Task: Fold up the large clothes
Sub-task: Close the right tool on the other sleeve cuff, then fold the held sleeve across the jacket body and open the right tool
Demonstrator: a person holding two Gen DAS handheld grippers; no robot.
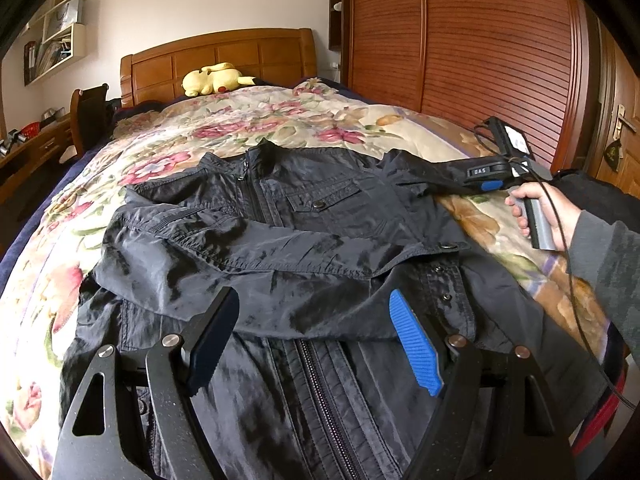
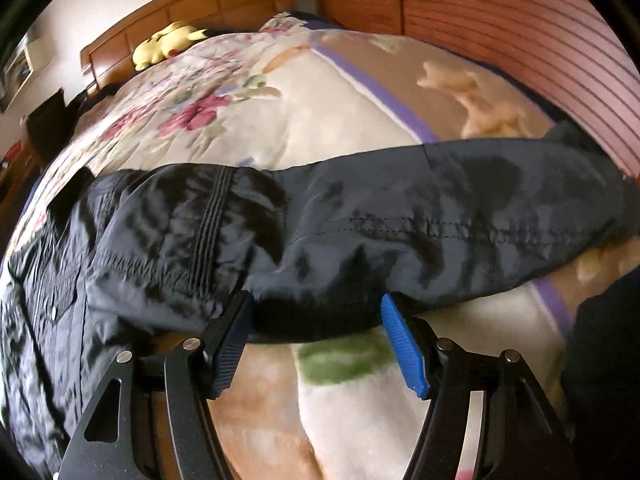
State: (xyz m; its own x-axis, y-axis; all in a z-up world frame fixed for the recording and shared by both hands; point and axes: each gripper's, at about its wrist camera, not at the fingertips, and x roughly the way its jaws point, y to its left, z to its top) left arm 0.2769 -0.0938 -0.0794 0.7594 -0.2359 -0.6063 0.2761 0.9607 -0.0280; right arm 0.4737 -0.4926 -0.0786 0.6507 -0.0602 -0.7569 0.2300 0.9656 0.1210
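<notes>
Garment: a black jacket [image 1: 304, 216] lies front side up on the floral bedspread [image 1: 240, 128], collar toward the headboard [image 1: 224, 56], zipper closed down the centre.
Folded sleeve: one sleeve [image 1: 248, 240] lies crosswise over the chest, its cuff snap near the jacket's right edge in the left wrist view.
Extended sleeve: the other sleeve [image 2: 400, 224] stretches sideways off the body across the bedspread [image 2: 320, 100], toward the wardrobe [image 2: 520, 20].
Left gripper: the left gripper [image 1: 316, 344] hangs over the lower front of the jacket, above the zipper. Its jaws are spread wide; nothing sits between them. Contact with the fabric cannot be judged.
Right gripper: the right gripper [image 2: 316, 344] sits at the near edge of the extended sleeve. Its jaws are spread apart, one finger at each side of a hanging fold of sleeve fabric. The fold lies between the fingers but is not pinched.
Right gripper, left wrist view: the unit [image 1: 486, 178] lies at the sleeve, its handle held in the person's right hand [image 1: 540, 208]; a cable runs from it.
Bed contents: a yellow plush toy [image 1: 216, 78] rests against the headboard, well apart from the jacket.
Surroundings: a louvred wooden wardrobe [image 1: 460, 40] stands beside the bed; wall shelves [image 1: 56, 36] are at far left.
</notes>
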